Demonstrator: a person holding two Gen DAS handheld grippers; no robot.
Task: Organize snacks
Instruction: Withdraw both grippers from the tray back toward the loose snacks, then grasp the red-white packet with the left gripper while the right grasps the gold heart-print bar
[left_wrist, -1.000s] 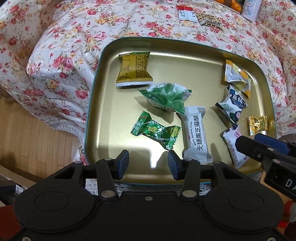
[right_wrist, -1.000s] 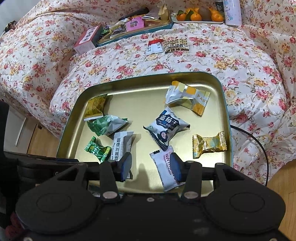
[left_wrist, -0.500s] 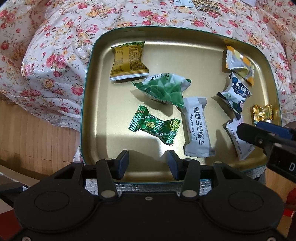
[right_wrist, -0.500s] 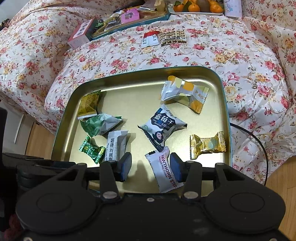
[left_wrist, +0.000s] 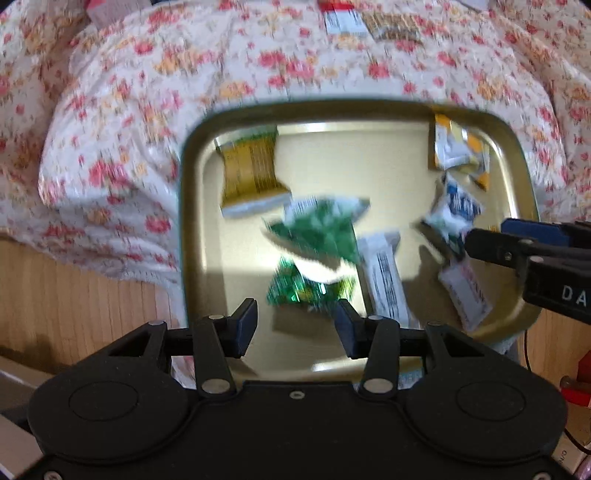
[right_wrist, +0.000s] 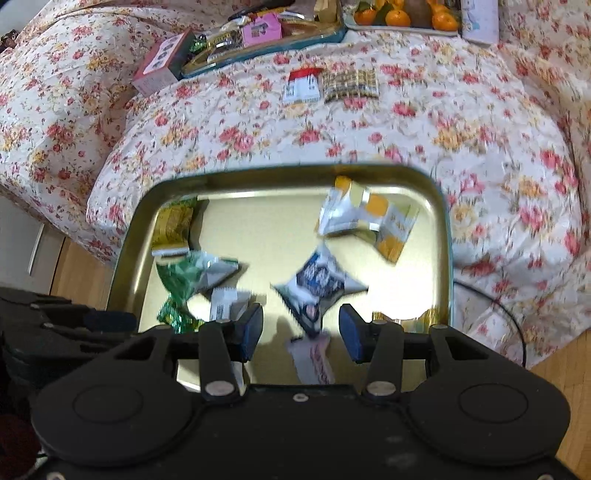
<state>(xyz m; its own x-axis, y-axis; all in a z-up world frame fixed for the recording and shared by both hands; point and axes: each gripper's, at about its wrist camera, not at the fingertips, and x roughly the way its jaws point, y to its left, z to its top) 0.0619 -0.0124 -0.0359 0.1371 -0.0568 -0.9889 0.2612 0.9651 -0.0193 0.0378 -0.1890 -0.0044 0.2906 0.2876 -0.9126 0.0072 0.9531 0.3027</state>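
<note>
Left gripper (left_wrist: 295, 325): bottom centre of the left wrist view, jaws spread, nothing between the pads; it hangs above the near edge of the tray.
Tray (left_wrist: 184, 229): gold metal, rounded corners, filling mid-frame, resting on the floral cloth (left_wrist: 110, 110).
Mustard packet (left_wrist: 251, 173): upper left of the tray, lying flat.
Green pouch (left_wrist: 321, 229): centre of the tray, blurred.
Green twist candy (left_wrist: 295, 288): just below the pouch, nearest the left gripper.
White bar (left_wrist: 386, 280): right of the candy, lengthwise.
Blue-and-white packet (right_wrist: 317, 280): mid-tray in the right wrist view.
Yellow-and-silver packet (right_wrist: 369, 218): upper right of the tray.
Right gripper (right_wrist: 301, 332): bottom centre of its own view, jaws parted and empty, over a white wrapper with red print (right_wrist: 314, 358).
Fruit tray (right_wrist: 402, 16): top right, on the cloth, well apart.
</note>
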